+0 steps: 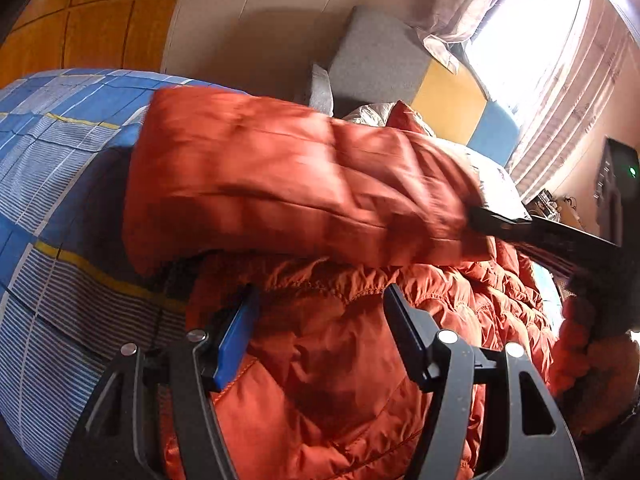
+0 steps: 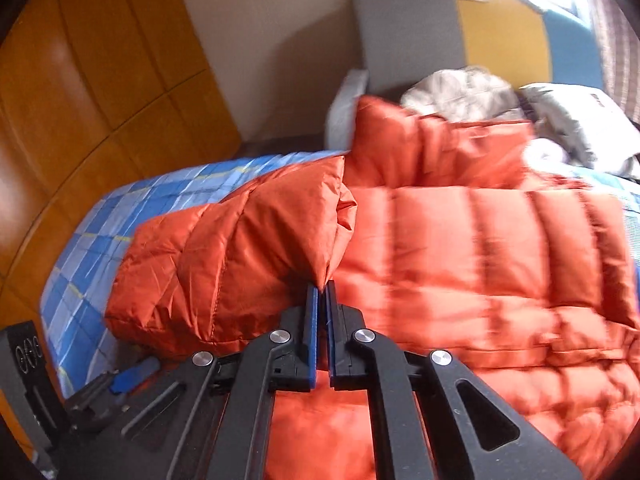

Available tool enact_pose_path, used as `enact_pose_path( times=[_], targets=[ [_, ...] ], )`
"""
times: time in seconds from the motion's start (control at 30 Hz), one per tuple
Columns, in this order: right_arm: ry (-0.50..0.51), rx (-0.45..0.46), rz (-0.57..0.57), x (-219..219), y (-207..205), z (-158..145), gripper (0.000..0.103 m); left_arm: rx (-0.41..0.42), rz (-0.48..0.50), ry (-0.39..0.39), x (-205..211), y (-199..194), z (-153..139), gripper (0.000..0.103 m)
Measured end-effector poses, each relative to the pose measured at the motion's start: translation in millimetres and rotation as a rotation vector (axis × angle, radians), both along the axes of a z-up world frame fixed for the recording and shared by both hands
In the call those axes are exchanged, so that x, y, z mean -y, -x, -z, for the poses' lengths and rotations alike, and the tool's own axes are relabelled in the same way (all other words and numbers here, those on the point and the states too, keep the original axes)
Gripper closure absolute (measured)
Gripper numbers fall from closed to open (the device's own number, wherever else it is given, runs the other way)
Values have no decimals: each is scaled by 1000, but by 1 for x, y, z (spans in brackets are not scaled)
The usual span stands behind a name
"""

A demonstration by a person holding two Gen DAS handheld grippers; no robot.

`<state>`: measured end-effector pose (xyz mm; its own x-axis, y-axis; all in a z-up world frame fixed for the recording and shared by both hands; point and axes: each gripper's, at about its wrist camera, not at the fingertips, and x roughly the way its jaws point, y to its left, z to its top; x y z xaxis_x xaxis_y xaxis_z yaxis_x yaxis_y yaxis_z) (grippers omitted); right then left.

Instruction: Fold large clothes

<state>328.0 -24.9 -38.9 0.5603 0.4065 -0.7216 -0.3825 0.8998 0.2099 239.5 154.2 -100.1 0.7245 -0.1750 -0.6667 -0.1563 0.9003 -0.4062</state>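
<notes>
1. The right gripper (image 2: pixel 322 289) is pinching a fold of the orange puffer jacket's (image 2: pixel 480 248) sleeve (image 2: pixel 224 256), its jaws together on the fabric; the sleeve is running leftward from it.
2. The left gripper (image 1: pixel 320 308) is hovering with jaws apart over the jacket's gathered hem, gripping nothing.
3. The jacket is lying across the blue checked bedspread (image 2: pixel 80 248).
4. Beyond are standing a padded headboard (image 2: pixel 408 28) and a curtained window (image 1: pixel 532 40).

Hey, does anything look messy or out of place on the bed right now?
Nothing damaged. The orange puffer jacket is mid-fold, its sleeve pinched by the right gripper. Crumpled pale clothes lie heaped near the headboard.
</notes>
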Motion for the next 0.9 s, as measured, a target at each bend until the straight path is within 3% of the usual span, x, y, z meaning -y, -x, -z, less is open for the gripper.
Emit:
enact_pose_path(
  times=[0.2,0.53,0.73,0.83,0.9],
  targets=[
    [11,24,151,67,-13,-8,99,2,18,-32,11,-6,-7,39],
    [69,12,358,157,-28,6,99,-4,22,-54,12,-12,-9,40],
    [128,-30,426,179,-31,27,99,35,2,-67,10,-15,-24,40],
    [112,-39,428,179,-32,30,99,46,-3,-80,11,-26,-31,37],
    [113,-36,431,181,-29,28,94,44,-9,-74,10,-34,-33,34]
  ],
)
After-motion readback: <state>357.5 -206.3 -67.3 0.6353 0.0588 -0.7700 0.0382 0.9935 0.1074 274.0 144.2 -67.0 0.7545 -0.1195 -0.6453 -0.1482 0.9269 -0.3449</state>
